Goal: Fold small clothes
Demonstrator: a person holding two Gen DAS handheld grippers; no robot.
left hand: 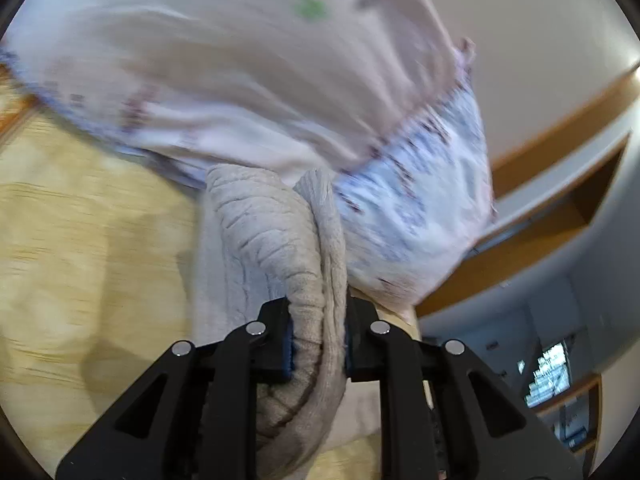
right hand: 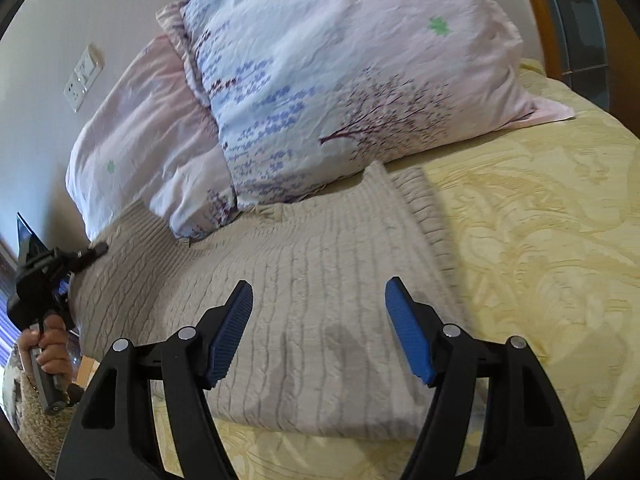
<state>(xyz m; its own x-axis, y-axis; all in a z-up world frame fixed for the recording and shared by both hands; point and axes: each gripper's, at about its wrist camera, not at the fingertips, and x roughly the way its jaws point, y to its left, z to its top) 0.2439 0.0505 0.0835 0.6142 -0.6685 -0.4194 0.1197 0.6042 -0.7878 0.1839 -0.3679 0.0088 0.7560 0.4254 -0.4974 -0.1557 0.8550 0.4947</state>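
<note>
Through the left wrist camera, I am seeing my left gripper (left hand: 319, 344) clamping a bunched fold of the beige knitted sweater (left hand: 280, 248), its pads pressing the ribbed fabric from both sides. Right behind it a floral pillow (left hand: 420, 216) is crowding the view, blurred, over the yellow bedspread (left hand: 80, 240). A wooden shelf unit (left hand: 560, 200) is sitting to the right.

Through the right wrist camera, my right gripper (right hand: 319, 328) is hovering with its jaws wide apart and nothing between them, above the sweater (right hand: 304, 280) lying spread on the bedspread (right hand: 540, 240). Two pillows (right hand: 340, 80) are leaning against the wall, touching the sweater's far edge. A wall socket plate (right hand: 82, 80) is showing; I can read no writing.
</note>
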